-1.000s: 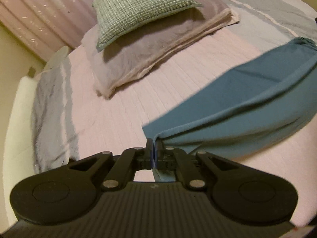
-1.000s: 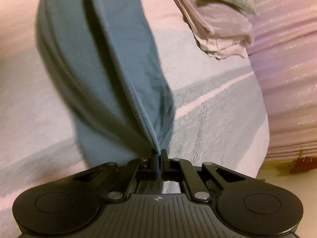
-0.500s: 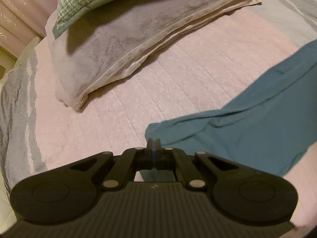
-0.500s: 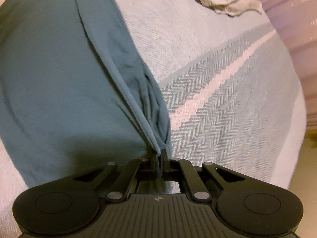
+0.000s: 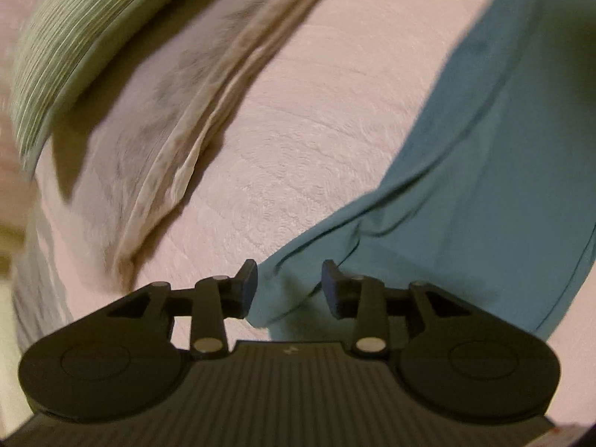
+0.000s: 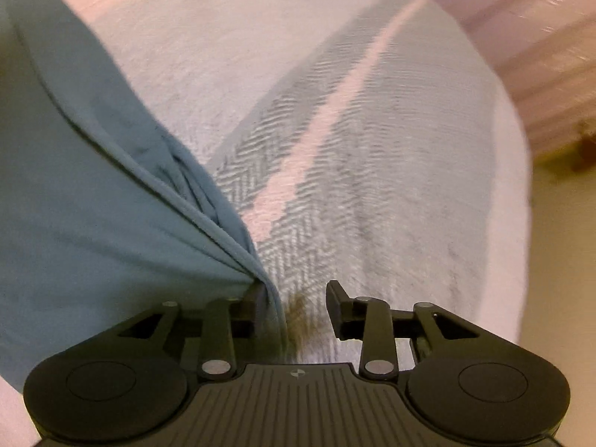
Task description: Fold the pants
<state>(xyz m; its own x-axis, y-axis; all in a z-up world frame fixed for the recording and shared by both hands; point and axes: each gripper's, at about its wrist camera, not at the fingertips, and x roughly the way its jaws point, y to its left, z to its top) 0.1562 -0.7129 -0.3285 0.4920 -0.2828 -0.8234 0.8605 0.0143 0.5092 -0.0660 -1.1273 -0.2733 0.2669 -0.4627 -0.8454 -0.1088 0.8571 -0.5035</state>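
Observation:
Teal pants [image 5: 465, 201] lie flat on the pink bedspread [image 5: 316, 119], stretching from the lower middle to the upper right in the left wrist view. My left gripper [image 5: 289, 285] is open just above the near corner of the fabric, which lies loose between the fingers. In the right wrist view the pants [image 6: 93, 216] cover the left side, layered with a seam running to a corner. My right gripper [image 6: 296, 303] is open there; the fabric corner rests against its left finger [image 6: 257, 298].
A green striped pillow [image 5: 70, 48] sits on a grey pillow [image 5: 156, 104] at the upper left of the left wrist view. A grey herringbone blanket [image 6: 335, 171] with a pink stripe covers the bed to the right of the pants. Curtains [image 6: 540, 37] hang beyond the bed edge.
Both grippers lowered the pants onto the bed and then opened, letting go of the fabric. The cloth now lies flat instead of hanging stretched between them.

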